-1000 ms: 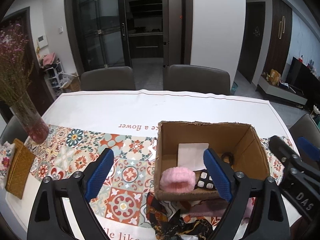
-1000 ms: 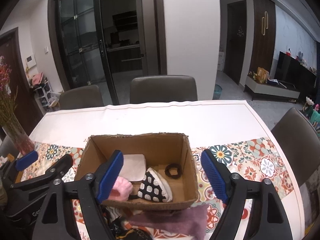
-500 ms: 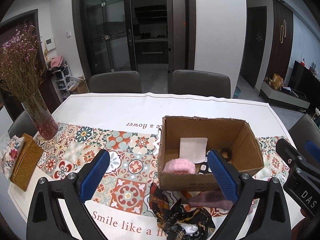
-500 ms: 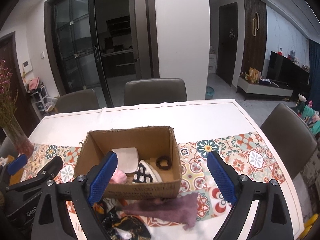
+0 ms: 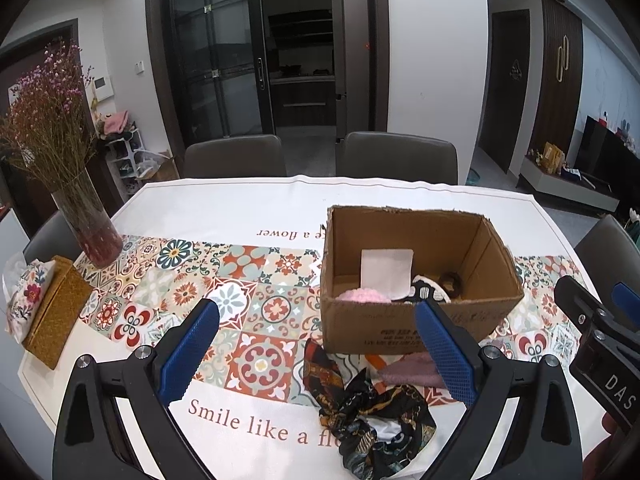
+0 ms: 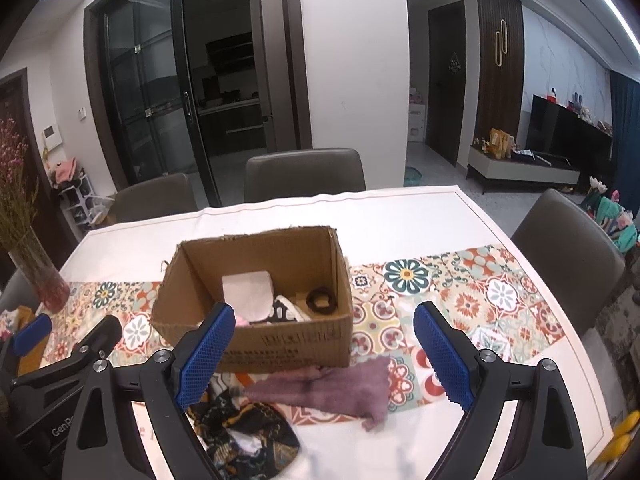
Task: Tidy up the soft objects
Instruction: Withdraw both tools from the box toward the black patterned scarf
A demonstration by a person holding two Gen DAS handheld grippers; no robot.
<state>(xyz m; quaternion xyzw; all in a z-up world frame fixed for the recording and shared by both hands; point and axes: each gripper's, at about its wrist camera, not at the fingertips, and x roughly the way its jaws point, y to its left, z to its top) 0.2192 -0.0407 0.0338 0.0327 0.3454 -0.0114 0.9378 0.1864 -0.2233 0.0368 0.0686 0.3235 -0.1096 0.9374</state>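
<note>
Both jaws gape empty; scarf (image 5: 372, 420) and mauve cloth (image 6: 324, 388) apparently touch the box (image 6: 280, 344) front edge.

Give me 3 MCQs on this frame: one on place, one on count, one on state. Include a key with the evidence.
1. Where does the mauve cloth lie?
A. inside the cardboard box
B. on the table in front of the cardboard box
C. draped over a chair

2. How many soft items lie on the table outside the cardboard box?
A. none
B. two
C. four

3. What state are the jaws of the right gripper in?
A. wide open, holding nothing
B. shut on the mauve cloth
C. shut on the box rim

Key:
1 B: in the right wrist view it lies flat on the table runner, against the box's near wall.
2 B: only the mauve cloth and the dark patterned scarf are outside.
3 A: the blue pads stand far apart with nothing between them; the left gripper is likewise open.
</note>
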